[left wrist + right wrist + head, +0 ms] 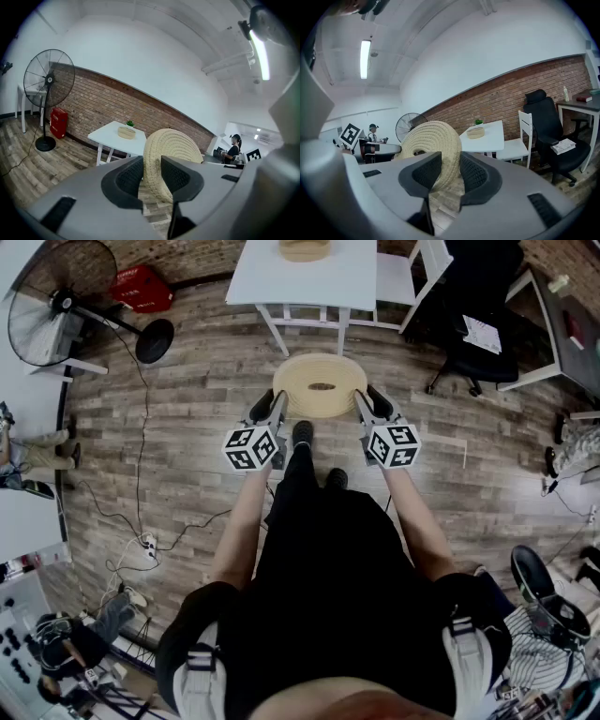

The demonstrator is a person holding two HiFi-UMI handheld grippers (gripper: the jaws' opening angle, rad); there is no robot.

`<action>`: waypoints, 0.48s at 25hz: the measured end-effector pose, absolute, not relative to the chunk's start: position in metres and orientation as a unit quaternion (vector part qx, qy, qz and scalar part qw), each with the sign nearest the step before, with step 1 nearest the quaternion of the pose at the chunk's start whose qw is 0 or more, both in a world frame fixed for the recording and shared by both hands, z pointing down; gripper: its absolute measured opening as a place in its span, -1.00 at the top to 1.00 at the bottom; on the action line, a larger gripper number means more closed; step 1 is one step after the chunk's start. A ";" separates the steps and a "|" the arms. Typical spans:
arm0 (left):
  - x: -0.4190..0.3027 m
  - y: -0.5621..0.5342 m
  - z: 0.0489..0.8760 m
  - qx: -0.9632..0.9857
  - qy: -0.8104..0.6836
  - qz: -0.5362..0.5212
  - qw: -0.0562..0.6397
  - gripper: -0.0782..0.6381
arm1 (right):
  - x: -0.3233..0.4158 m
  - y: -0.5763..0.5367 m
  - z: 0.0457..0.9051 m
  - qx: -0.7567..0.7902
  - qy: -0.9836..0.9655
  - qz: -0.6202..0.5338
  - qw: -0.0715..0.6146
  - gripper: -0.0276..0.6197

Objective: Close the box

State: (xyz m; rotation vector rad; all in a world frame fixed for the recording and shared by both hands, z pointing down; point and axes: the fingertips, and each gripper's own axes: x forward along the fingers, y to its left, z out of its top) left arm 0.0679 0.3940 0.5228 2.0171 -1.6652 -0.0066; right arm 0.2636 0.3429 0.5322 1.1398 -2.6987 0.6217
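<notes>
Two wide-jawed clamps on the lid [321, 385], left gripper [272, 407] at 9 o'clock, right gripper [367, 404] at 3, hold it level for seating on the box [305, 249]

Wood plank floor [187, 381], brick wall [117, 103], white table [272, 282], standing fan [56, 306], black chair [478, 296]

- Woven lid [321, 385]: coiled pale straw or rope, rough, ridged and matt.
- Left tool [152, 174] and right tool [449, 176]: smooth, matt grey plastic shells.
- Pads [130, 176]: black, with a finely ribbed, rubbery-looking texture.
- Floor [187, 381]: grey-brown wood planks that look weathered, with a low sheen.
- Counter [309, 282]: smooth white top, matt.
- Basket [305, 249]: the same coiled pale weave as the lid.
- Wall [117, 105]: rough red brick below smooth white paint.
</notes>
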 end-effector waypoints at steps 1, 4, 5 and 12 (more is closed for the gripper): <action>0.069 0.395 0.523 0.743 -0.617 -0.005 0.259 0.42 | 0.264 0.344 0.533 0.378 -0.899 0.207 0.074 0.54; 0.071 0.398 0.525 0.740 -0.620 -0.009 0.260 0.42 | 0.266 0.348 0.535 0.377 -0.899 0.208 0.075 0.54; 0.071 0.399 0.525 0.741 -0.619 -0.009 0.261 0.42 | 0.266 0.349 0.535 0.378 -0.899 0.208 0.075 0.54; 0.067 0.386 0.528 0.745 -0.614 -0.009 0.261 0.42 | 0.262 0.338 0.536 0.383 -0.899 0.198 0.081 0.54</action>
